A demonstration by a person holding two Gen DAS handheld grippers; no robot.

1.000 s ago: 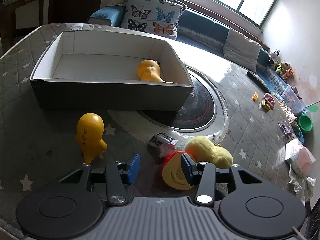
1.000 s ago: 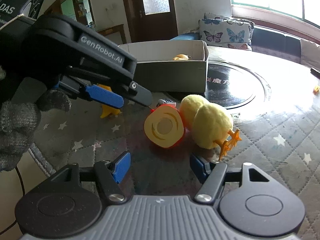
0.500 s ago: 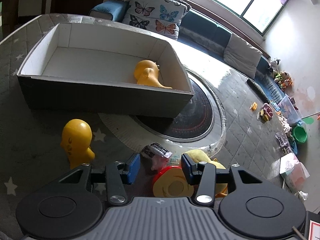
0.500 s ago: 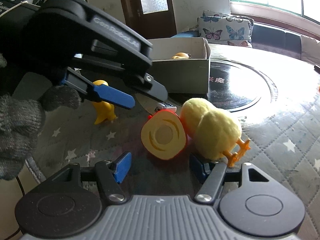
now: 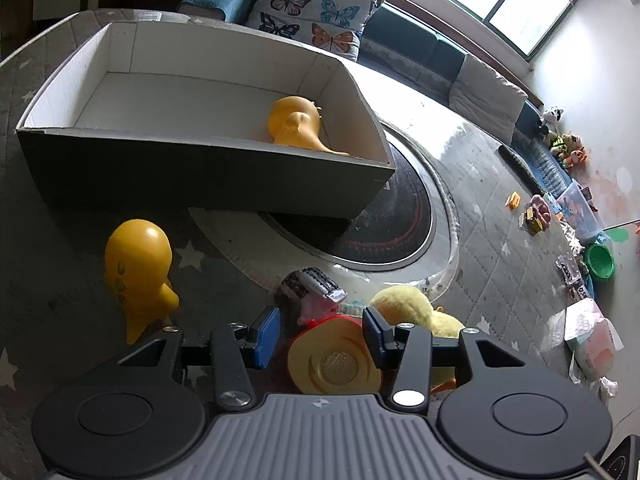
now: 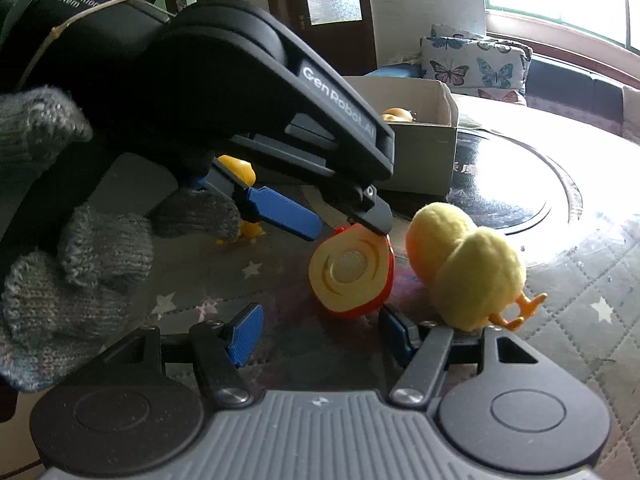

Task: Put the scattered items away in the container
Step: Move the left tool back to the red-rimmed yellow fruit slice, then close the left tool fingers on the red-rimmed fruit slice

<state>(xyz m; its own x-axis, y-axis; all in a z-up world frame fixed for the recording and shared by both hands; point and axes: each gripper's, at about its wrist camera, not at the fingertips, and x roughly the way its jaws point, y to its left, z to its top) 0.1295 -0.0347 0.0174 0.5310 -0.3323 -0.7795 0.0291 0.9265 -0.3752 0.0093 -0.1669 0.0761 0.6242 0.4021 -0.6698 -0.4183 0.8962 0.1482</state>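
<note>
A red and yellow toy fruit half [image 5: 336, 360] [image 6: 350, 276] lies on the quilted table. My left gripper [image 5: 320, 324] [image 6: 350, 229] hangs open right over it, one fingertip [image 6: 376, 216] at its top edge, the blue pad [image 6: 280, 216] clear of it. My right gripper [image 6: 320, 332] stands open just short of the same toy, holding nothing. A yellow plush chick [image 5: 408, 308] [image 6: 468, 264] lies to the toy's right. A yellow rubber figure [image 5: 138, 268] stands at the left. The cardboard box [image 5: 200, 172] [image 6: 416, 148] behind holds another yellow figure [image 5: 296, 128].
A small wrapped packet [image 5: 314, 288] lies just past the fruit half. A round dark plate [image 5: 400, 216] is set in the table under the box's corner. A gloved hand [image 6: 72, 260] holds the left gripper. A sofa with butterfly cushions [image 5: 320, 12] stands behind; toys litter the floor at right.
The left gripper has come forward and a little down, so the fruit half now sits between its fingers. The right gripper has stayed put.
</note>
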